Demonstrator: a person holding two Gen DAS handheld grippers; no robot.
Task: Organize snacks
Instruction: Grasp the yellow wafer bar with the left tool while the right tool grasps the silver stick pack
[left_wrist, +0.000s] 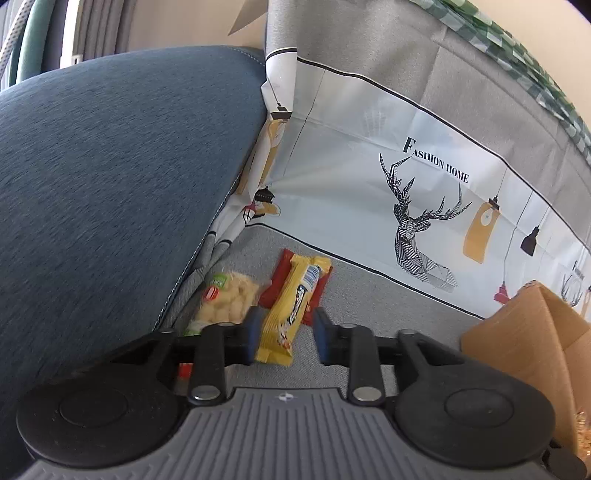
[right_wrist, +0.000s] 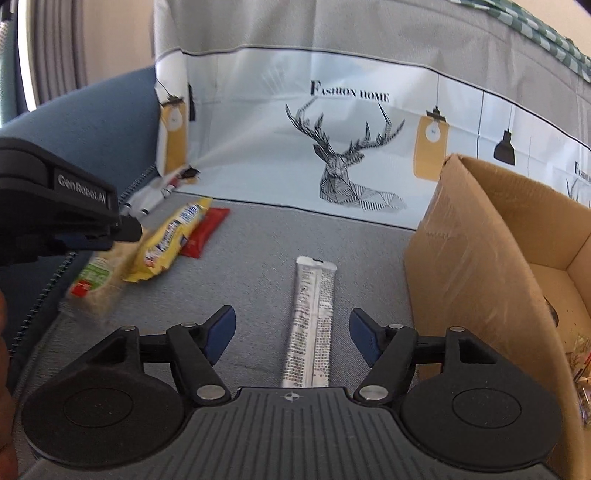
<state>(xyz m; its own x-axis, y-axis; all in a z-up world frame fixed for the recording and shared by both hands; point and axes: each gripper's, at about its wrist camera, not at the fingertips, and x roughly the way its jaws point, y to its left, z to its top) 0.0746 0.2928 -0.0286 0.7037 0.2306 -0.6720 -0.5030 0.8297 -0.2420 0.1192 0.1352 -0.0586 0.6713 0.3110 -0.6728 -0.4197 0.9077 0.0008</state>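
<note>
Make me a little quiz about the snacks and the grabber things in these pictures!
1. True or false: the left gripper has its jaws open around the yellow snack pack.
2. Which snack lies between the right gripper's jaws? A) red packet B) silver stick pack C) bag of puffs
3. Fill in: the cardboard box stands to the ____ of the silver stick pack.

Key: 1 true; 2 B; 3 right.
</note>
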